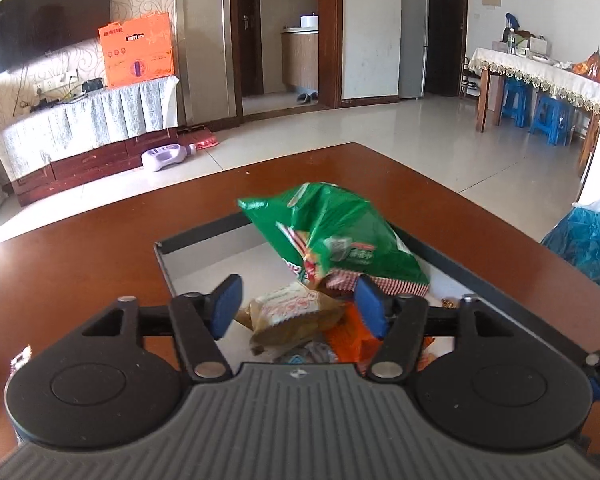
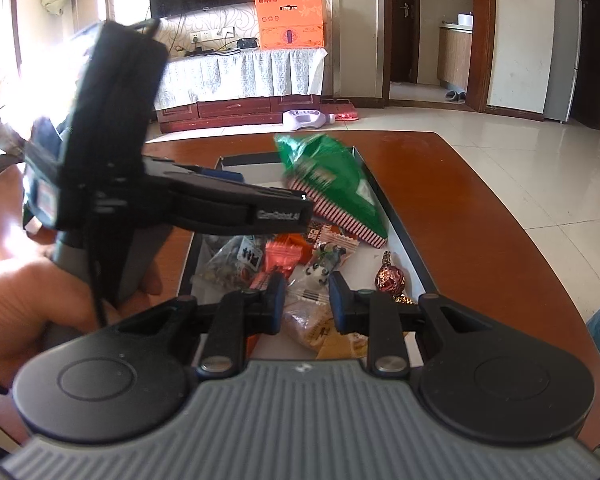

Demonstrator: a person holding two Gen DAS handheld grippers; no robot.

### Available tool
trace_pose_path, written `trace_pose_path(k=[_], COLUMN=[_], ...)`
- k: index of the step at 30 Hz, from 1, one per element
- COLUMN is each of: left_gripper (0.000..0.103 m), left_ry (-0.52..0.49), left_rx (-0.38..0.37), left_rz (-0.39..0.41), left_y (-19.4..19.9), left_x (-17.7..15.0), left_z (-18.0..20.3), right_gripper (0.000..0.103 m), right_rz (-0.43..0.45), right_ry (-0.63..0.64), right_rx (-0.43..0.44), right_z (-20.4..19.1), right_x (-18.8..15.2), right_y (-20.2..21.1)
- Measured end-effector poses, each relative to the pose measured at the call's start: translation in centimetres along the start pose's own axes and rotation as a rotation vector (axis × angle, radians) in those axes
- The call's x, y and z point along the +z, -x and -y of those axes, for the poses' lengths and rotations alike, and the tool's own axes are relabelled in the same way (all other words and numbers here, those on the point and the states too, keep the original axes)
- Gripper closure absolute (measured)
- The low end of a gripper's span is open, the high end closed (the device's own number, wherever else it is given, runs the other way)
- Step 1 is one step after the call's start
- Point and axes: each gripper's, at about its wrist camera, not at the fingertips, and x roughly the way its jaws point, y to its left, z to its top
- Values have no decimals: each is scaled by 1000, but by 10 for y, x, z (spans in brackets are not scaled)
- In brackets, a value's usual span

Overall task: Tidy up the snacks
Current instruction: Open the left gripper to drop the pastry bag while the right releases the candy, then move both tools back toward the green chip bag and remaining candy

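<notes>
The green snack bag (image 1: 340,236) lies in the tray (image 1: 204,232), just beyond the spread left tool (image 1: 300,304). The right tool (image 2: 306,304) is pressed nearly together, holding nothing.

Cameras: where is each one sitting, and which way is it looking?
Left wrist: sits on the left tongs, looking forward and down into the box; only the open tongs show.
Right wrist: sits on the right tongs, facing the same way; the left hand shows.
Both share the green bag, table and television.
</notes>
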Motion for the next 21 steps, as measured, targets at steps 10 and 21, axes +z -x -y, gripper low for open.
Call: trace_pose_path(k=[10,21], left_gripper=[27,26], left_ry=[-1,-15], left_rx=[8,10], left_rz=[-2,-7], left_y=[13,21], left_x=[-6,-10], left_z=[-10,-6], right_gripper=[77,63], right_rz=[1,-8], right_ry=[-9,1], right_rx=[-5,-20], right_z=[1,-2], right_x=[0,-4], right_y=[-1,-6])
